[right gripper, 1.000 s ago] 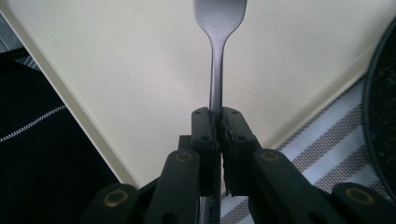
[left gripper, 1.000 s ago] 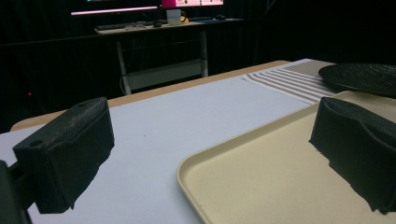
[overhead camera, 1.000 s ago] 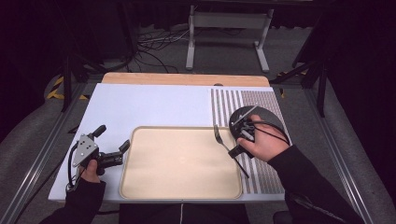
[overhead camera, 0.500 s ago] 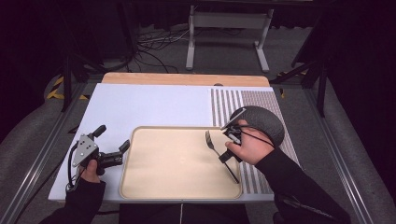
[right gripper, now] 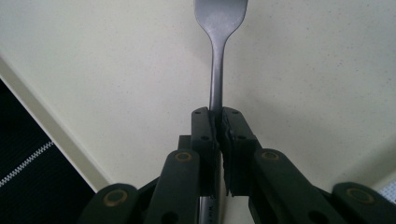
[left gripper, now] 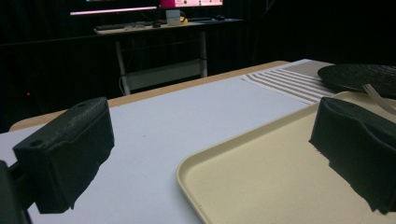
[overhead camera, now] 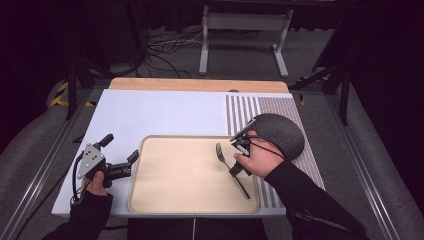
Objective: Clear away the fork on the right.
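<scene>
Metal fork [overhead camera: 228, 167]: clamped by the handle in the shut right hand-held gripper [overhead camera: 238, 161], carried from right of frame to over the cream tray [overhead camera: 150, 200], lower centre-right; set-down judged imminent. Left hand-held gripper [overhead camera: 120, 165]: open, empty, unmoved.
</scene>
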`<action>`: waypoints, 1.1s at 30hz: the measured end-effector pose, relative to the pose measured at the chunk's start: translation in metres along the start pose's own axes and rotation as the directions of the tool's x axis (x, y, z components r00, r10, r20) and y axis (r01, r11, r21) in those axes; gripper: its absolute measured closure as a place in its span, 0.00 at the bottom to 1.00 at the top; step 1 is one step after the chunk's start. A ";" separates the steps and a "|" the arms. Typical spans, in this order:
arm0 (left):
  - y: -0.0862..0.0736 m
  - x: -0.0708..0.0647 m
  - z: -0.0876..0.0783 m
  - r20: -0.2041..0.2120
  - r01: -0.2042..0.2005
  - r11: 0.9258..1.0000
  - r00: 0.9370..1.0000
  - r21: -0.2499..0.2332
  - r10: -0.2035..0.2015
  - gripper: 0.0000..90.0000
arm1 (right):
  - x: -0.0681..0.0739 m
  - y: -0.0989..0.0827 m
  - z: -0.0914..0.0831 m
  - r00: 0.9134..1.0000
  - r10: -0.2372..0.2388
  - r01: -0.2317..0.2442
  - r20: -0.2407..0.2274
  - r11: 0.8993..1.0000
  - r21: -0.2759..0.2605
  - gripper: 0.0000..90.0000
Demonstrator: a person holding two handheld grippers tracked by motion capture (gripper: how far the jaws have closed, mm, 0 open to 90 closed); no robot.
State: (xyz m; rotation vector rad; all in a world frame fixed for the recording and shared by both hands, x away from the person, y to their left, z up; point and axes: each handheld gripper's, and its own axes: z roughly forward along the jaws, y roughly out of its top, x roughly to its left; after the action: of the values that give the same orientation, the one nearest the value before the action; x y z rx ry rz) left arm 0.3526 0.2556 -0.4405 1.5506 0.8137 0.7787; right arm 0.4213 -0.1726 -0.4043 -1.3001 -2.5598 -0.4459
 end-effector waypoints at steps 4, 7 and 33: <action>0.000 0.000 0.000 0.000 0.000 1.000 1.000 -0.001 0.000 0.00 | 0.000 0.001 0.002 1.000 0.008 -0.008 0.004 1.000 0.002 0.94; 0.000 0.000 0.000 0.001 0.000 1.000 1.000 0.000 0.000 0.00 | -0.001 0.001 0.004 1.000 0.014 -0.014 0.007 1.000 0.002 0.94; 0.000 0.000 -0.001 -0.001 0.000 1.000 1.000 -0.002 0.000 0.00 | -0.004 0.001 0.005 0.999 0.035 -0.034 0.016 0.999 -0.032 0.88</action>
State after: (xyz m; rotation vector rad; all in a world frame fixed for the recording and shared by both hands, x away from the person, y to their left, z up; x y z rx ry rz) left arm 0.3520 0.2556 -0.4400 1.5490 0.8131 0.7800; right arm 0.4236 -0.1731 -0.4103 -1.3622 -2.5498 -0.4732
